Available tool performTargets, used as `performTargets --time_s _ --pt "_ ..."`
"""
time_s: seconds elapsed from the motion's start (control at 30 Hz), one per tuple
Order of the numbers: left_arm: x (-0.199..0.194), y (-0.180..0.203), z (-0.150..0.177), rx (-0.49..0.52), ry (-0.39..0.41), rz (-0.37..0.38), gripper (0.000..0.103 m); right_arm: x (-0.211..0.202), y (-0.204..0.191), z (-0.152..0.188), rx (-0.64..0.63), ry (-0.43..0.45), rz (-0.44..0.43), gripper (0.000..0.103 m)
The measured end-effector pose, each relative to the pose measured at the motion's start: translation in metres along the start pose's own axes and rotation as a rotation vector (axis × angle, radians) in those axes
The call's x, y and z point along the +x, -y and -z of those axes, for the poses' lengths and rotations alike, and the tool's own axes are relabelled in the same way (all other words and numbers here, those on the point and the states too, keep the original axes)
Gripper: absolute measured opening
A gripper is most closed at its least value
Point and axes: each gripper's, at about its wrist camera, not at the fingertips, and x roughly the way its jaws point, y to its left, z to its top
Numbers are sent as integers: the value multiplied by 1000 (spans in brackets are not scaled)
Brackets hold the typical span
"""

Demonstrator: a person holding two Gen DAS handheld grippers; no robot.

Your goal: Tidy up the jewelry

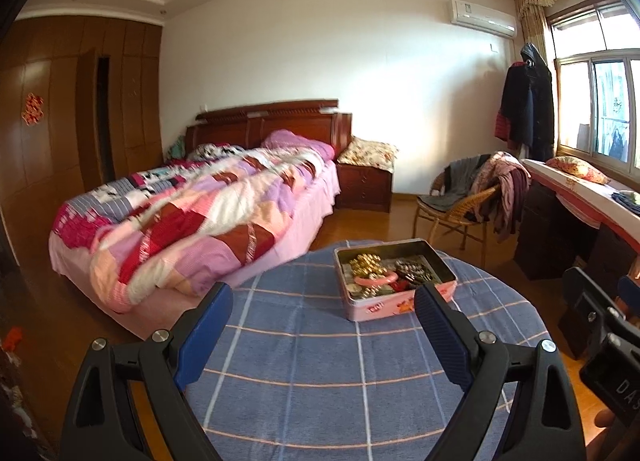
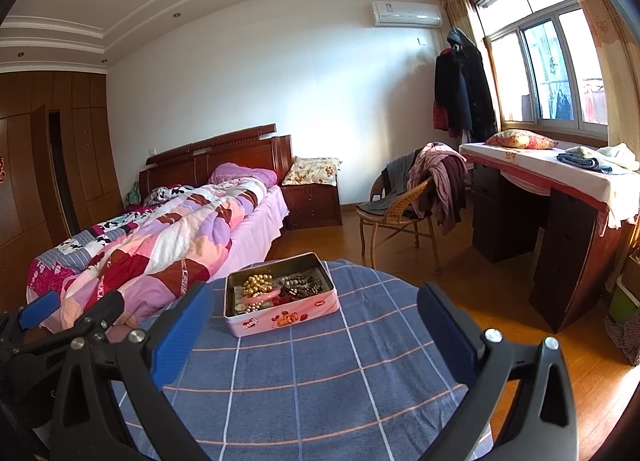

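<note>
Left gripper [image 1: 324,313] and right gripper [image 2: 314,311] level above table [image 2: 320,381] — jaws wide, empty — jewelry tin [image 2: 280,295] at 12 o'clock.

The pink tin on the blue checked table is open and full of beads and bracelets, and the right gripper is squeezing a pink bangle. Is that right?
Not quite. The right gripper is open and holds nothing; the right wrist view shows its fingers spread wide. The pink bangle lies inside the pink tin. The rest is right: the tin is open, full of jewelry, on the blue checked table.
</note>
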Motion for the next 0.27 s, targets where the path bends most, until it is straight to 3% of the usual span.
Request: performTargets --time_s 0.27 --pt "41 10 6 46 -79 -23 92 37 16 7 26 -102 66 103"
